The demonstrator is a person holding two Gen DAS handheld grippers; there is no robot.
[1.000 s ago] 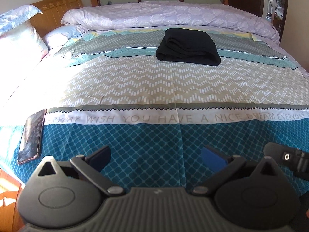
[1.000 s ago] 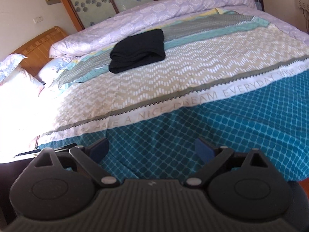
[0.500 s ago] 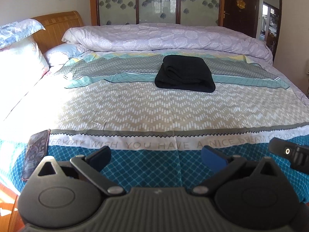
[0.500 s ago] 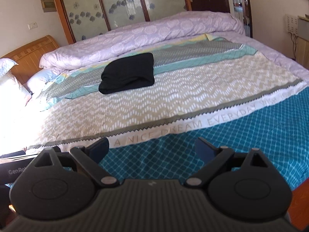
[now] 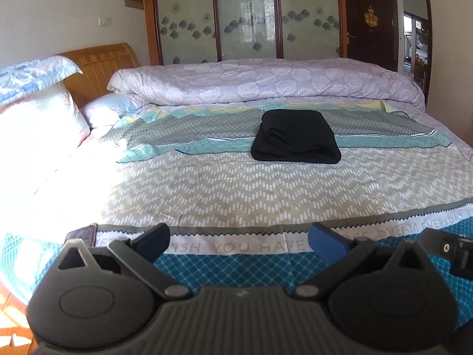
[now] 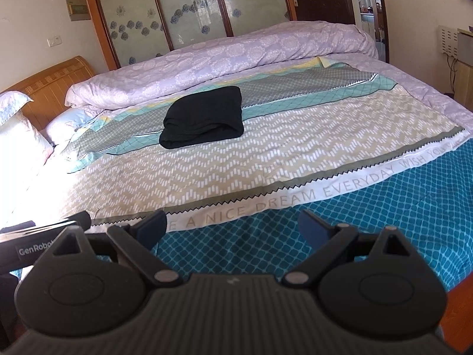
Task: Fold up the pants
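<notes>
The black pants (image 5: pixel 295 137) lie folded into a compact bundle on the far half of the bed, also seen in the right wrist view (image 6: pixel 204 118). My left gripper (image 5: pixel 239 239) hovers open over the bed's near edge, far short of the pants, with nothing between its blue-padded fingers. My right gripper (image 6: pixel 232 226) is likewise open and empty above the teal part of the bedspread (image 6: pixel 369 224). Each gripper's body shows at the edge of the other's view.
A rolled lilac duvet (image 5: pixel 266 84) lies along the far side of the bed. Pillows (image 5: pixel 38 109) and a wooden headboard (image 5: pixel 100 65) are at the left. A phone (image 5: pixel 84 233) rests near the bed's front-left edge. A wardrobe with glass panels (image 5: pixel 245 14) stands behind.
Both grippers have drawn back and tilted up from the bed, so more of the room and wardrobe shows. The pants have not moved. Both stay open.
</notes>
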